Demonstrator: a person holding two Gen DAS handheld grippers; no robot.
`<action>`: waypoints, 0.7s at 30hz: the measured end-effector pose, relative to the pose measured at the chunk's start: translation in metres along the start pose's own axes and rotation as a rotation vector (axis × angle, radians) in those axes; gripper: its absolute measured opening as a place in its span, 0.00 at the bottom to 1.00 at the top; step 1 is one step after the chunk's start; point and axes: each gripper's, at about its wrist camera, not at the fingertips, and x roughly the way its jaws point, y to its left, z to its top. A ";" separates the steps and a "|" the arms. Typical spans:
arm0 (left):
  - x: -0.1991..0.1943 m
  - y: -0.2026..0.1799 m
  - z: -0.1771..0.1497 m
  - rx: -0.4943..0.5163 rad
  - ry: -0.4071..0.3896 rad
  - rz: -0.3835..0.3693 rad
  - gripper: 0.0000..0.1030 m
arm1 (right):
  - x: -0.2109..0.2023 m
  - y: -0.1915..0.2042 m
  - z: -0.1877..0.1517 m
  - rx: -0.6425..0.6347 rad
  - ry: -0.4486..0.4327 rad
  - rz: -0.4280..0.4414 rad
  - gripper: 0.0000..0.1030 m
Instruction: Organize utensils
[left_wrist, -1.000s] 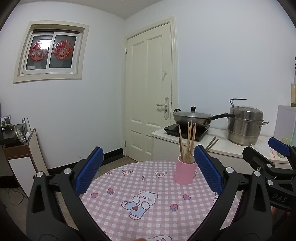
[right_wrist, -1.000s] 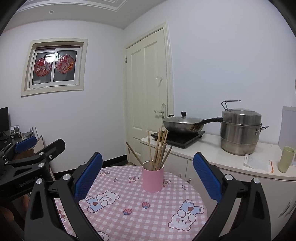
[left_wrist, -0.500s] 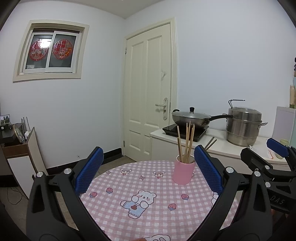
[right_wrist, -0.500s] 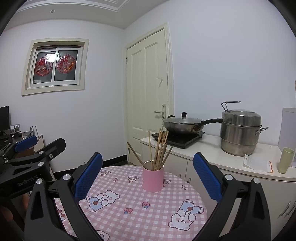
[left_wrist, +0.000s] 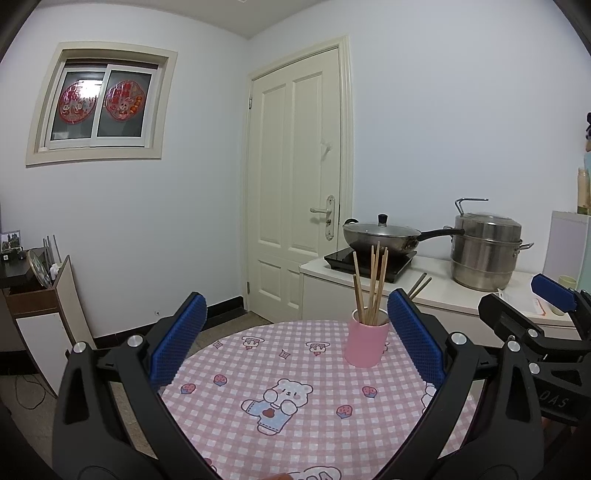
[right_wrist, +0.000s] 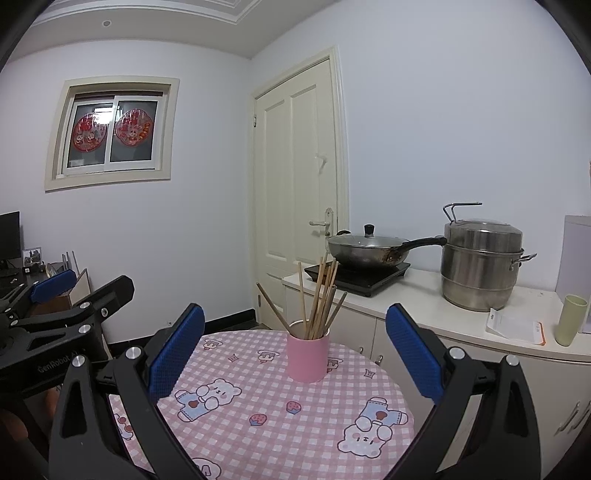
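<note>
A lidded wok (right_wrist: 367, 248) sits on a black cooktop (right_wrist: 360, 277); beside it a steel steamer (right_wrist: 480, 264), then a green cup (right_wrist: 571, 319).

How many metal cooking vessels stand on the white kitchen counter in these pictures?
2. A lidded dark wok with a long black handle sits on the black induction cooktop. A tall stainless-steel steamer pot stands to its right. Others may lie outside the views.

A home kitchen is indicated: a lidded wok (right_wrist: 369, 249) is set on an induction hob (right_wrist: 357, 275), a steel steamer pot (right_wrist: 480, 262) is stood on a white counter (right_wrist: 461, 317), and a round table (right_wrist: 280, 413) is covered with a pink checked bear-print cloth beside a panelled door (right_wrist: 299, 199).
</note>
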 end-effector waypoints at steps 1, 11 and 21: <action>0.000 0.000 0.000 0.000 0.000 0.000 0.94 | 0.000 0.000 0.000 0.001 0.001 0.000 0.92; 0.000 0.000 0.000 0.000 -0.001 0.000 0.94 | -0.003 0.006 0.001 -0.006 -0.004 -0.003 0.92; -0.001 0.000 0.000 0.000 -0.001 0.000 0.94 | -0.003 0.007 0.001 -0.007 -0.004 -0.003 0.92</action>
